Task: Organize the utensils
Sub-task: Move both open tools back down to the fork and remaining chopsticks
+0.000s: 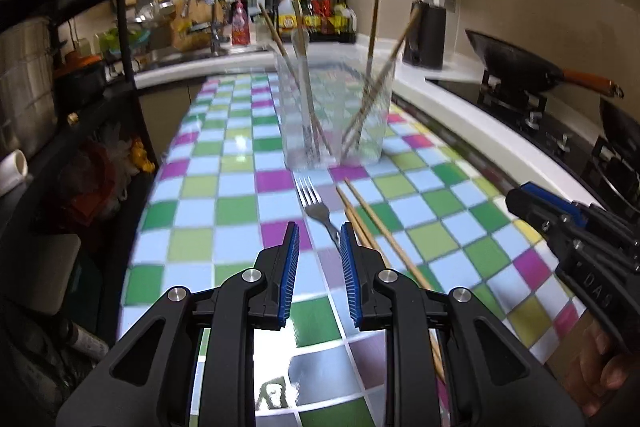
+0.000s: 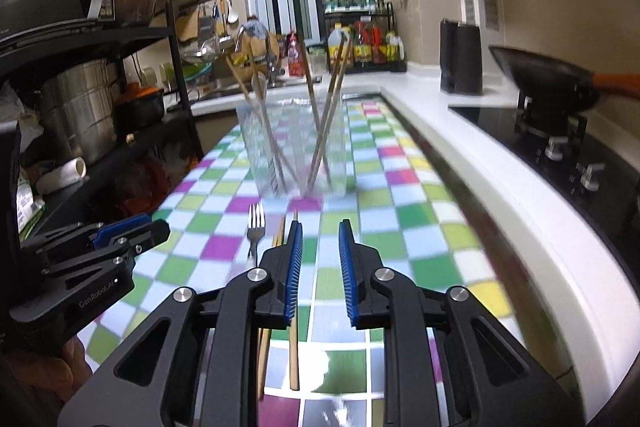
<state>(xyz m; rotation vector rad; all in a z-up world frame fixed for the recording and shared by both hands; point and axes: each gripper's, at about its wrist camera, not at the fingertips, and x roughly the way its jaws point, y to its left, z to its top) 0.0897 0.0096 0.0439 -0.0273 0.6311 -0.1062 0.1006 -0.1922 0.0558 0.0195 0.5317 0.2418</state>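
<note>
A steel fork [image 1: 317, 209] lies on the checkered tablecloth [image 1: 224, 211], tines toward a clear holder [image 1: 336, 131]. Right of the fork lie loose wooden chopsticks [image 1: 374, 223]. The holder stands further back, with chopsticks and a spoon upright in it. My left gripper [image 1: 321, 239] hovers over the fork's handle, its jaws slightly apart with nothing between the pads. My right gripper [image 2: 320, 239] is also narrowly open and holds nothing; the chopsticks [image 2: 294, 347] run under its left finger and the fork [image 2: 256, 227] lies to its left. Each gripper shows in the other's view: right [image 1: 520, 197], left [image 2: 156, 227].
A white counter edge [image 2: 480, 187] runs along the right, with a stove and a black wok [image 2: 540, 71] behind it. A black shelf rack [image 1: 80, 107] full of pots stands on the left. A sink, bottles and a dark appliance [image 1: 426, 35] are at the back.
</note>
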